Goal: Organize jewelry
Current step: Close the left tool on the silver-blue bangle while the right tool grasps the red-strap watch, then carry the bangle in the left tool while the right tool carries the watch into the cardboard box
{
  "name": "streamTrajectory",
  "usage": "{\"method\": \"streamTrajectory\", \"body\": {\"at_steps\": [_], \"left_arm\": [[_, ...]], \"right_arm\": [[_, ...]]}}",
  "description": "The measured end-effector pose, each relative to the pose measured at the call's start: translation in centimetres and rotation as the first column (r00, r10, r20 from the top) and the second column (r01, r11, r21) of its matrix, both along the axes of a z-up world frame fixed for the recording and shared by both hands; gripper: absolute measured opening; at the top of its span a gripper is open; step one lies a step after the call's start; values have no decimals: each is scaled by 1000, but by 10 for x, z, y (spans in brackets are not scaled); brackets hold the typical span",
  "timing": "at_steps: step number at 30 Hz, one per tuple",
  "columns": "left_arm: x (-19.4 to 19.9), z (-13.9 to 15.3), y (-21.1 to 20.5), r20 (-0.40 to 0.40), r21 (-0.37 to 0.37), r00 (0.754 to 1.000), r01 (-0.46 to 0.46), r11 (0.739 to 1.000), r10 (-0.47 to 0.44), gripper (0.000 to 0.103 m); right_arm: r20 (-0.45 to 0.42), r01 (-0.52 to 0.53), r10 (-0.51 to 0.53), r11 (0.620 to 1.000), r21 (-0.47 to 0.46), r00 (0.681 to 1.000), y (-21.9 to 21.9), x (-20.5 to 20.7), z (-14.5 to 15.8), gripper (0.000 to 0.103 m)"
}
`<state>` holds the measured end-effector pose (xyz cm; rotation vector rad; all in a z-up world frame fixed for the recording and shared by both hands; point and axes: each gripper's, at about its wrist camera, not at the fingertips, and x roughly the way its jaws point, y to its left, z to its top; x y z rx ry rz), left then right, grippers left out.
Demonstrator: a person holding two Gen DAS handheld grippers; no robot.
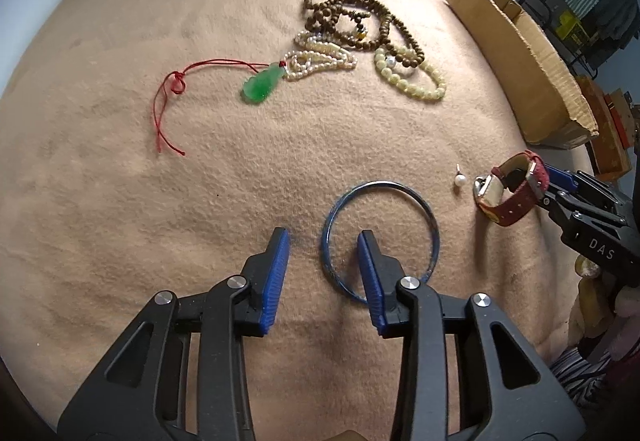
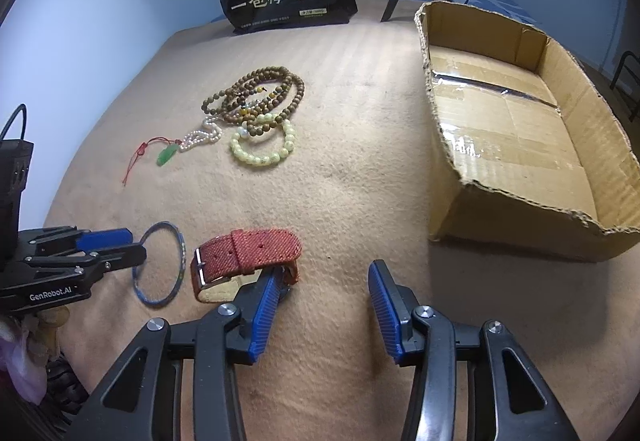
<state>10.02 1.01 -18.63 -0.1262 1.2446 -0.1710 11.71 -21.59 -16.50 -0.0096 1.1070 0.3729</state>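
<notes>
Left gripper (image 1: 324, 237), low centre of the left wrist view: pointing steeply down, jaws apart. One blue pad sits outside the thin blue metal bangle (image 1: 384, 184), the other inside the ring, so the bangle's left rim lies between them. Neither pad presses on it yet. Judged a straddle set up to pinch the rim, since a flat hoop offers no other hold.

- Tan fleece blanket (image 1: 120, 201): covers the whole work surface. Soft nap probably lets a pad dig under thin pieces.
- Upper centre, left to right: green teardrop stone pendant on red cord (image 1: 260, 87), white pearl strand (image 1: 320, 61), brown wooden bead strand (image 1: 340, 17) and pale yellow-green bead bracelet (image 1: 424, 87). All heaped and overlapping, untouched and well apart from both grippers. Likely left for later because they will need untangling.
- Right of the bangle: small pearl stud earring (image 1: 460, 180), lying loose.
- Just beside it: red fabric-strap watch (image 1: 508, 193), strap buckled into a loop and resting on its side.
- Right gripper (image 2: 326, 269): jaws wide apart. Its left pad is at the watch's right end; cannot tell whether it sits inside the loop. Nothing clamped.
- Upper right: open brown cardboard box (image 1: 520, 53), empty inside in the right wrist view. Presumably the destination, and nothing is sorted yet.
</notes>
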Motion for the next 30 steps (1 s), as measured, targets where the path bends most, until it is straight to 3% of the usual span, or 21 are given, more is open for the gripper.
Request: {"method": "streamTrajectory", "body": {"at_steps": [7,15,26,30], "left_arm": [[8,-4,-6,21,19,1000,6,1000,-6,32],[15,-6,-4,28,8,1000,-6,1000,6,13],[17,-4,7,17,-53,999,-35,998,36,2],[16,1,7,30,-68,999,-41,997,43,2]], "right_arm": [[6,-11,11,1000,3,1000,3,6,-6,47],[11,-6,5,1000,18,1000,8,16,-8,46],[25,-57,56,997,51,998,18,15,-7,6],[41,-69,68,997,35,997,21,11,-4,5]]}}
